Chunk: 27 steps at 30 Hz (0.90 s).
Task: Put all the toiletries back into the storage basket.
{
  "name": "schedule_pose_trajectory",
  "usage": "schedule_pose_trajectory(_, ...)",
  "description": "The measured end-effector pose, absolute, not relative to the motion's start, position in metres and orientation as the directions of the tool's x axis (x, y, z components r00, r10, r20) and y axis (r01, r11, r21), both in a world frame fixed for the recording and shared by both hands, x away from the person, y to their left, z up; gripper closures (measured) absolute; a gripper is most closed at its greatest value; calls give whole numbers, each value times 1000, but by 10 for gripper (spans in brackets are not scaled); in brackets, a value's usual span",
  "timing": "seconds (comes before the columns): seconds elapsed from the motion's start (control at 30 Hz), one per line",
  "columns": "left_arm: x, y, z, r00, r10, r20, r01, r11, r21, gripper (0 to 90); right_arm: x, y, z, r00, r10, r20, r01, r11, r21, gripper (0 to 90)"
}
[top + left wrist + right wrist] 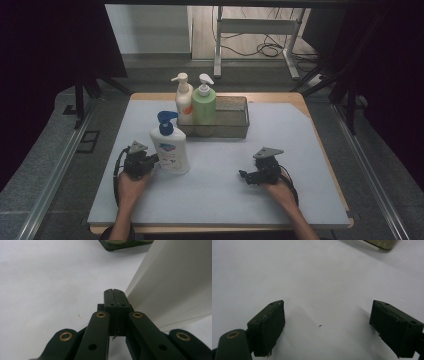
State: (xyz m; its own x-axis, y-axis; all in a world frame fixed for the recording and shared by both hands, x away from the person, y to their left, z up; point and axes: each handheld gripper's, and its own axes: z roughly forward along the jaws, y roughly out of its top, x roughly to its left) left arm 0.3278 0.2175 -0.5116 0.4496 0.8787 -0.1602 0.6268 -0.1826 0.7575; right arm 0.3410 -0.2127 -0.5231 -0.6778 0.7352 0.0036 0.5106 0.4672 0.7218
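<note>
- Left gripper [150, 161]: its jaws are pressed together with nothing between them, as the left gripper view [115, 298] shows plainly. The closed tips sit right against the lower left side of the white pump bottle [170, 150]; whether they actually touch it I cannot tell.
- White pump bottle: it stands upright on the table's pale mat [215, 195], with a blue pump head and a blue-and-red label. In the left gripper view its white wall [175, 285] rises to the right of the jaws.
- Right gripper [248, 176]: its jaws stand wide apart and hold nothing; in the right gripper view [327, 325] bare mat lies between them. It sits low over the mat, well apart from the bottle, pointing toward the left side of the table.
- Clear bin [235, 117]: it stands behind the white bottle, at the far middle of the mat.
- In the bin's left end two more bottles stand upright, a cream pump bottle [183, 100] and a green pump bottle [204, 102], side by side.
</note>
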Motion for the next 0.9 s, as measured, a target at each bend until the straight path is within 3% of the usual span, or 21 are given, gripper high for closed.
schedule_pose_trajectory(0.9,325,185,-509,511,850,-126,607,-253,753,891,341,-213,-523,-677,736,2,509,466,724,127)
